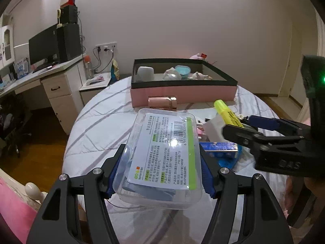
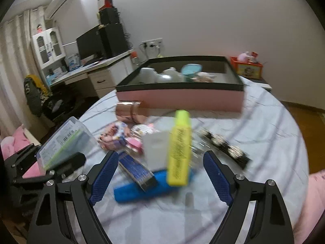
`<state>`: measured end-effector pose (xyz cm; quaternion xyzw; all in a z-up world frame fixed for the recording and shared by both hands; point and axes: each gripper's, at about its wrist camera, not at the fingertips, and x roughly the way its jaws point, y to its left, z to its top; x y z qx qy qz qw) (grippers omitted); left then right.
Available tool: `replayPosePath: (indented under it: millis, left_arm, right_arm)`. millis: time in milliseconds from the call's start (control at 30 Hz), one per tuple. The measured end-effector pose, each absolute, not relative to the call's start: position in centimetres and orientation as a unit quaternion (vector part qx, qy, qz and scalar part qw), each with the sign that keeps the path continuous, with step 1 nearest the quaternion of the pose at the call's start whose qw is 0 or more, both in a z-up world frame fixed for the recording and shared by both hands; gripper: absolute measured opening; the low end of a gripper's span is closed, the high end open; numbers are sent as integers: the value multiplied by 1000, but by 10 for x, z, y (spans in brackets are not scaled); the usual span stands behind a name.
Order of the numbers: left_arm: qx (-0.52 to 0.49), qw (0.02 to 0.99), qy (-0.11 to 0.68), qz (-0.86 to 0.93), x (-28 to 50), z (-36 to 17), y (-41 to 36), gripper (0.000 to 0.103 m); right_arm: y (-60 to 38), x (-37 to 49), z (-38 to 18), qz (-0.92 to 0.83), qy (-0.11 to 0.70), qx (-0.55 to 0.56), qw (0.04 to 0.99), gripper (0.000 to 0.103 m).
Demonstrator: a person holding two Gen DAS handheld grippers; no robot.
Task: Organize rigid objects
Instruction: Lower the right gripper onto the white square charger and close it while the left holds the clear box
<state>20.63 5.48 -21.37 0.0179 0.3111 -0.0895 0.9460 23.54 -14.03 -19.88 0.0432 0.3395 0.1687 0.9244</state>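
My left gripper [image 1: 160, 162] clamps the clear dental-floss box [image 1: 162, 154] for transfer to the far pink storage box [image 1: 182, 93]; my right gripper [image 2: 160, 174] spreads wide around the yellow highlighter [image 2: 179, 148].

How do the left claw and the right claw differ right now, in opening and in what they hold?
The left claw is shut on the clear plastic box with the printed label, lifted off the striped bedsheet; the right claw is open and grips nothing. The left claw's blue pads press the box's sides, while the right claw's pads stand wide apart around the yellow highlighter without touching it. Both have black arms and blue pads.
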Motion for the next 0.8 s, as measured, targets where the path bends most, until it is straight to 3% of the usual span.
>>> replayPosePath:
  millis: [133,333,800]
  left_arm:
    - [15,945,314,-87,211,-215,62,66]
    - [15,942,323,-93,219,-221,62,66]
    - [18,936,333,-111,225,-226,52,66]
  right_arm:
    - [-128,254,-199,193,347,43,917,61]
    - [-126,272,-209,208,370,48,904,46]
    - [-122,278,-203,195,393,-38,898,44]
